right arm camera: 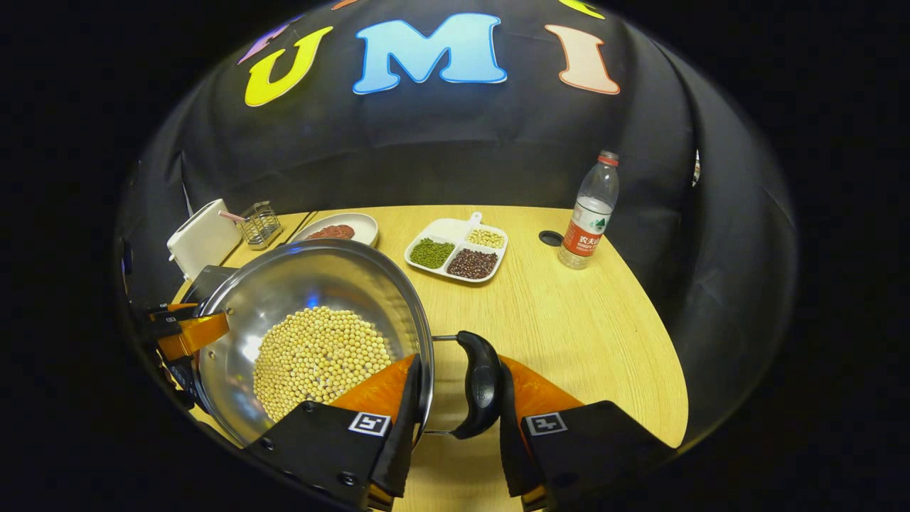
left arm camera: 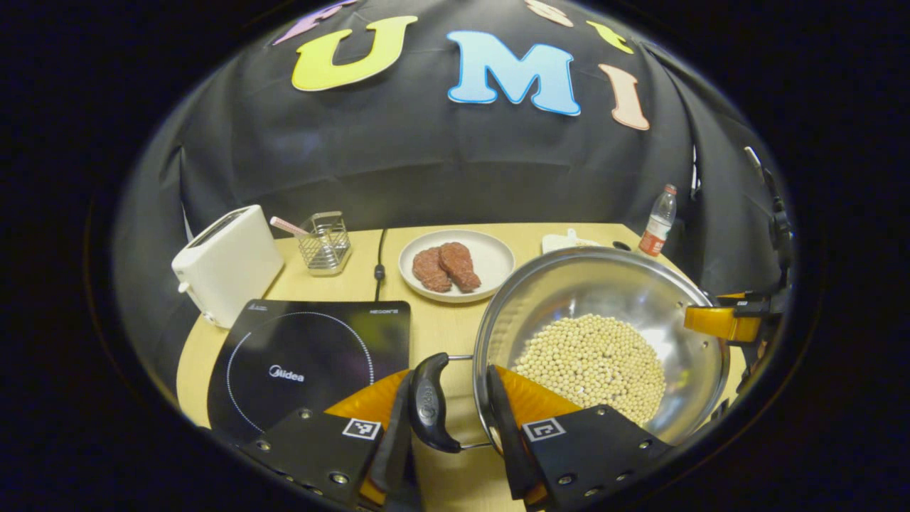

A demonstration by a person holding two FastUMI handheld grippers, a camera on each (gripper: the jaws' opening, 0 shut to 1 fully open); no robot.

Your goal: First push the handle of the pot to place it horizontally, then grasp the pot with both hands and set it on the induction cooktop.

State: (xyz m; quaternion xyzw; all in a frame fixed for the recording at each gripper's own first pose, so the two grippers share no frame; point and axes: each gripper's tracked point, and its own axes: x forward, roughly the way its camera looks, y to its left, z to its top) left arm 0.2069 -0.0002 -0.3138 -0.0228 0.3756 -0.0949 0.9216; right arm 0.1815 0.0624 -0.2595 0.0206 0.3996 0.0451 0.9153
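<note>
Steel pot (left arm camera: pixel 604 334) sits between both tools, left tool (left arm camera: pixel 448 419) and right tool (right arm camera: pixel 455 409) each spread around a handle.

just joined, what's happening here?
A person holds a gripper in each hand at a steel pot of beans. The left gripper straddles one black side handle, the right gripper the other handle; whether the fingers press yet is hard to tell. The pot sits on the table, right of the cooktop, not yet moved onto it.
</note>
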